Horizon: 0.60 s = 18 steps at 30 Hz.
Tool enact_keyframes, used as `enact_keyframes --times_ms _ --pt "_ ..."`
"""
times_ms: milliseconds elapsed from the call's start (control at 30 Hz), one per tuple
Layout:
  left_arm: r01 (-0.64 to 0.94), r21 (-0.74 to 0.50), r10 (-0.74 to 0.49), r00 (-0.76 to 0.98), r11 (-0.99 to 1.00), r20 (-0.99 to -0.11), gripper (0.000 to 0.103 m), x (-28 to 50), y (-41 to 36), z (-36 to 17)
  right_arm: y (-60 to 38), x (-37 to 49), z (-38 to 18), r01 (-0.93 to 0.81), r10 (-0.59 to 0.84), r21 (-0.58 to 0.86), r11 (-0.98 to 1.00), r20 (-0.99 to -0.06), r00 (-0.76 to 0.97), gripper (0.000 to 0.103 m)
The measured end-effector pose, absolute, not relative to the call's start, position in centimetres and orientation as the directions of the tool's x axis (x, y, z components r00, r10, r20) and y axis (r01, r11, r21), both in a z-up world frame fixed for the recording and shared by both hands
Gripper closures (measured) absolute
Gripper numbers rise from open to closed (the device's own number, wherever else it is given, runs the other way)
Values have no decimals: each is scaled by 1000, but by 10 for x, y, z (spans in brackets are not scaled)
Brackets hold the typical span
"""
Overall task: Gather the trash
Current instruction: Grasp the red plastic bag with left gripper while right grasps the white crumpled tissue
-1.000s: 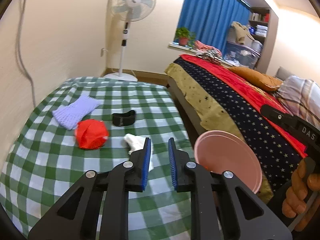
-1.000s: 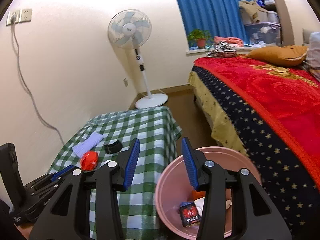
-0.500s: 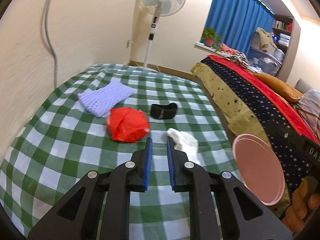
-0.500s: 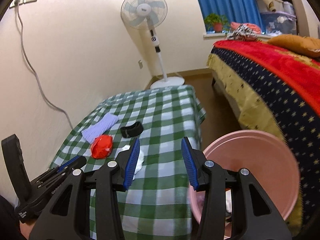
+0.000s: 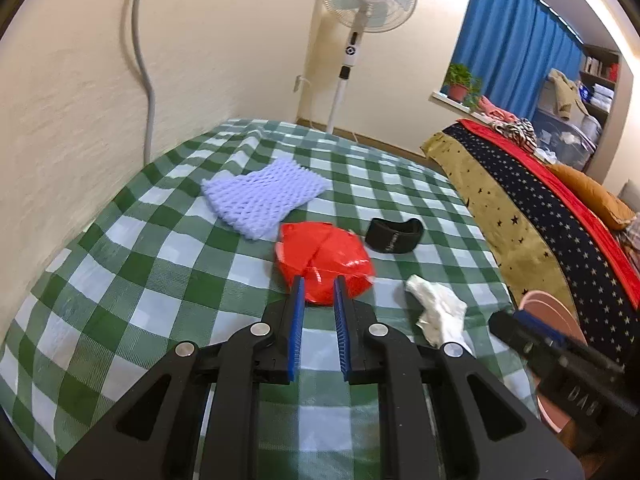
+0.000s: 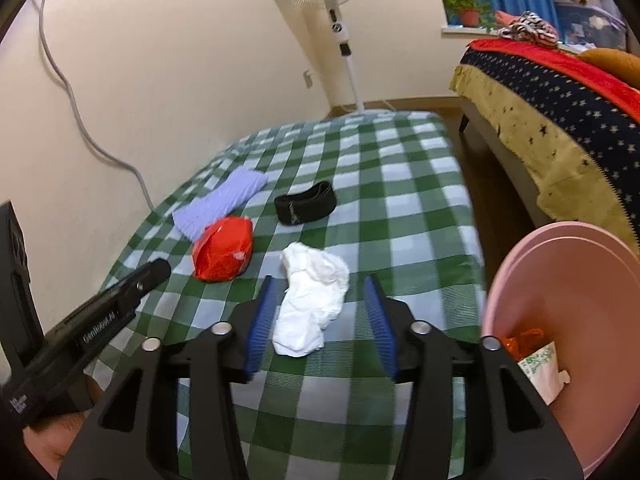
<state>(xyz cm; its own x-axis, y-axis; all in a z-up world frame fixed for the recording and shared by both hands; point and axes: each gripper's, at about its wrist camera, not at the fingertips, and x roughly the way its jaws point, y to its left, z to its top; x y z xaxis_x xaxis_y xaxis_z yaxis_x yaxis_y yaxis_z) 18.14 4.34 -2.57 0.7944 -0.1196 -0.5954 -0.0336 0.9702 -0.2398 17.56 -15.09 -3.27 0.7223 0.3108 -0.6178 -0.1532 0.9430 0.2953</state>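
Note:
A crumpled red plastic bag (image 5: 324,260) lies on the green checked table (image 5: 120,280); my left gripper (image 5: 318,280) is open a little and empty, its tips at the bag's near edge. A white crumpled tissue (image 6: 310,300) lies between the wide-open fingers of my right gripper (image 6: 320,280), which is empty. The tissue also shows in the left wrist view (image 5: 438,312), the red bag in the right wrist view (image 6: 224,248). A pink bin (image 6: 568,320) with trash inside stands at the table's right edge.
A lilac foam net (image 5: 264,196) and a black band (image 5: 394,234) lie further back on the table. A standing fan (image 5: 370,20) is behind it, a wall at left, a bed (image 5: 540,200) at right.
Both grippers moved forward over the table. The left now reaches the red bag, the right now straddles the white tissue. The pink bin shifted to the right of both views.

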Motion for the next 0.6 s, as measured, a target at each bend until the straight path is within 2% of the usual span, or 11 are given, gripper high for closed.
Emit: enact_keyframes --times_ms 433,500,533,600 --pt "-79 -282 -135 736 956 -663 87 216 54 -50 -129 200 -61 -144 280 247 958 -711 644 52" --pt "-80 -299 -151 725 951 -672 85 220 55 -54 -131 201 -63 -137 280 253 958 -715 641 57" --pt "-76 -307 -159 724 949 -671 78 222 55 -55 -131 202 -63 -134 279 254 958 -716 639 60" --pt "-78 -313 -163 721 946 -673 72 224 55 -56 -132 203 -65 -129 278 256 958 -722 633 71"
